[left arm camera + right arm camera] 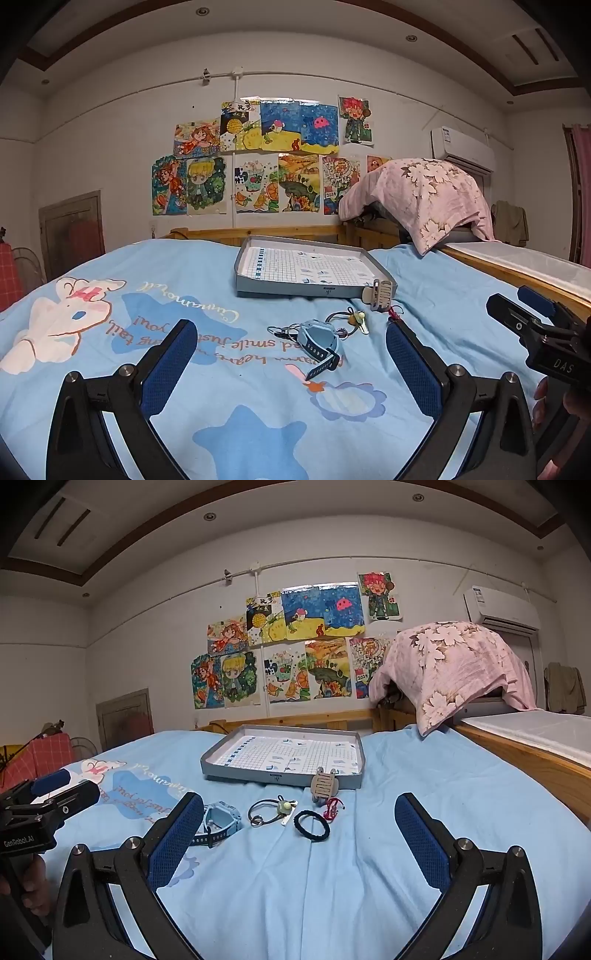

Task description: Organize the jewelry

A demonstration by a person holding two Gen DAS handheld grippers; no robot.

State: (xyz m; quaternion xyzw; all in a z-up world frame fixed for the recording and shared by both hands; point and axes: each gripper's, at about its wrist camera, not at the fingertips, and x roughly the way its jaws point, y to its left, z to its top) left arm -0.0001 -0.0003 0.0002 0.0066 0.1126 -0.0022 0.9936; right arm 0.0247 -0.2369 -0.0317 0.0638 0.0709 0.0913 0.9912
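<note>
A shallow grey tray (295,290) (258,773) lined with gridded paper lies on the blue bedsheet. In front of it lie a blue watch (319,341) (218,821), a hair tie with a green bead (354,319) (271,810), a black hair tie (311,825), a red string piece (394,313) (332,808) and a beige hair claw (380,293) (324,784) leaning on the tray's front wall. My left gripper (291,354) is open, just short of the watch. My right gripper (301,830) is open near the black hair tie.
The printed blue bedsheet (184,332) covers the bed. A pink floral pillow (421,195) (450,668) rests on the wooden headboard at the right. Drawings hang on the far wall. A hand holds the other gripper's handle at each view's edge.
</note>
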